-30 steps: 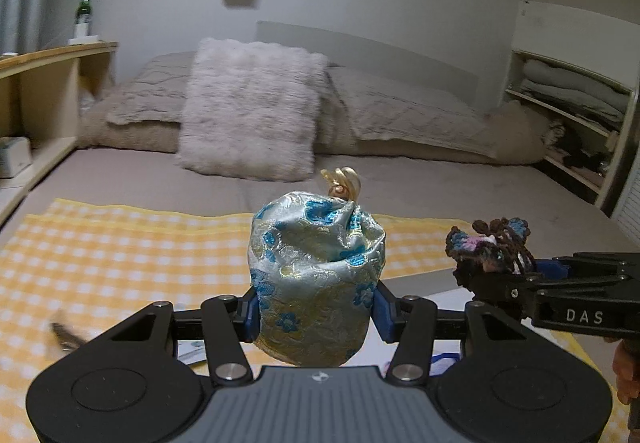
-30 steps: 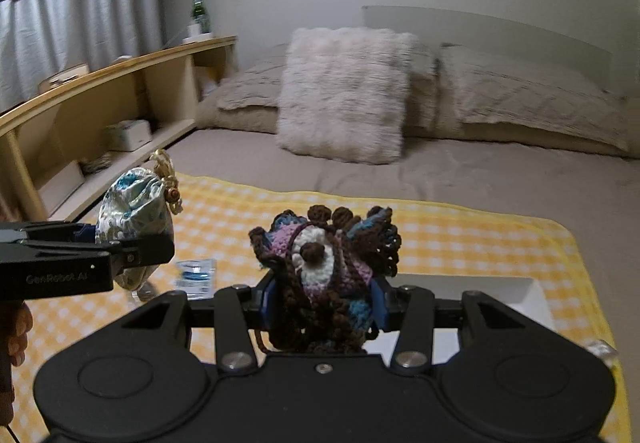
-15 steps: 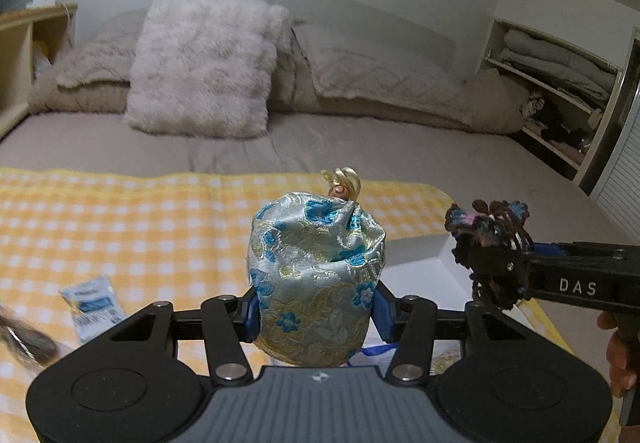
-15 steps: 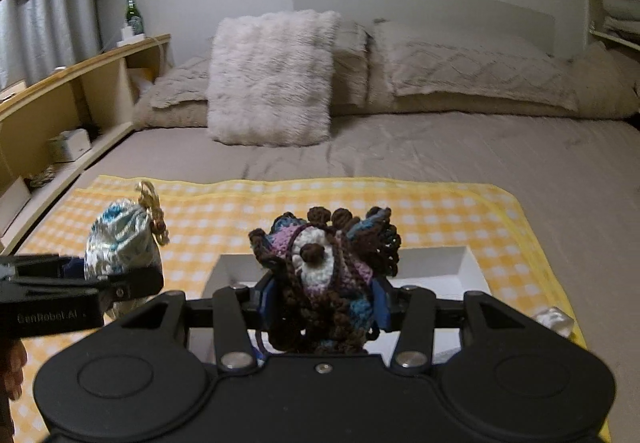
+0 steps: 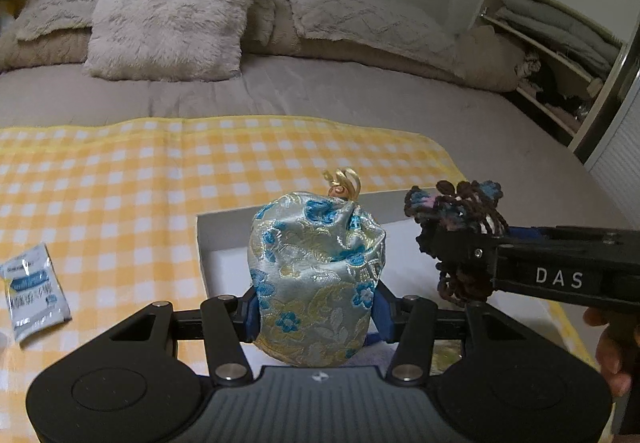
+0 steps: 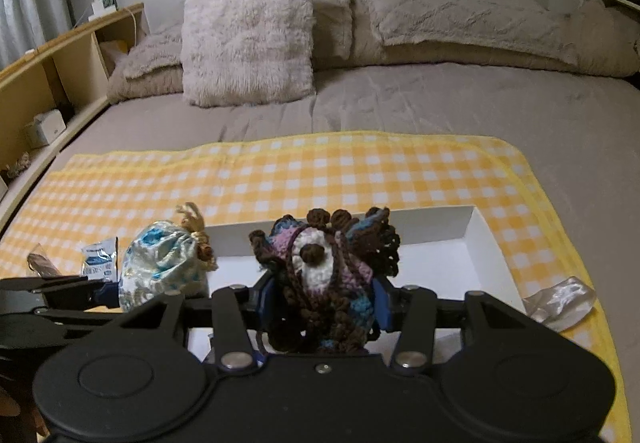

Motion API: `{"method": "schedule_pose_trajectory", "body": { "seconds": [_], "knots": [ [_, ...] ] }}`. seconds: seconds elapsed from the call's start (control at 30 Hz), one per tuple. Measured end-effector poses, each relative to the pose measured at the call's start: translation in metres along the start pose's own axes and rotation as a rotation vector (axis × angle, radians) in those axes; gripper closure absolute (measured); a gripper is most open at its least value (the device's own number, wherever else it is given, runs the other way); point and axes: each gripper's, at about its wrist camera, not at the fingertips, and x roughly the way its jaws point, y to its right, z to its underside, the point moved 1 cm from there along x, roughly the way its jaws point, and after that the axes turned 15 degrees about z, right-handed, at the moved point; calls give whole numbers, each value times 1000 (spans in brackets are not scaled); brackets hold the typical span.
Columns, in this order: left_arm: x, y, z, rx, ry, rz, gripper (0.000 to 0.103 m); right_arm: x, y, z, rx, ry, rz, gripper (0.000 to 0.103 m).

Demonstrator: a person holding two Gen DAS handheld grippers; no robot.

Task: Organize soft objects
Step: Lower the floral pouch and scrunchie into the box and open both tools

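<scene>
My left gripper is shut on a silver-blue brocade pouch with a gold tie and holds it above the left part of a white box. My right gripper is shut on a brown, purple and blue crochet toy above the same white box. In the left wrist view the right gripper with the crochet toy is just right of the pouch. In the right wrist view the left gripper with the pouch is at left.
The box lies on a yellow checked cloth on a grey bed with a furry cushion and pillows. A small blue-white sachet and a clear wrapper lie on the cloth. Shelves stand at both sides.
Both grippers have moved forward and tilted down over the white box, still holding the pouch and the crochet toy. The box now shows much larger beneath them.
</scene>
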Motion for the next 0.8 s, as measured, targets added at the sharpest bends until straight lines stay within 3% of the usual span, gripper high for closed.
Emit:
{"method": "schedule_pose_trajectory", "body": {
  "seconds": [0.03,0.07,0.13,0.27,0.47,0.8],
  "knots": [
    [3,-2,-1,9,2,-3,40,3,-1,-1,-1,0,0,54],
    [5,-5,-1,11,8,-1,25,7,-2,-2,2,3,-1,54],
    [9,-13,-2,-4,14,9,16,12,-4,-4,11,6,-2,53],
    [12,-24,-1,-20,3,-3,16,26,-10,-6,41,-5,22,41],
    [11,-31,1,-12,-35,-34,16,34,-19,-1,1,-65,18,41],
    [4,-14,7,14,-55,-39,14,13,-6,9,-6,-79,9,41]
  ]
}}
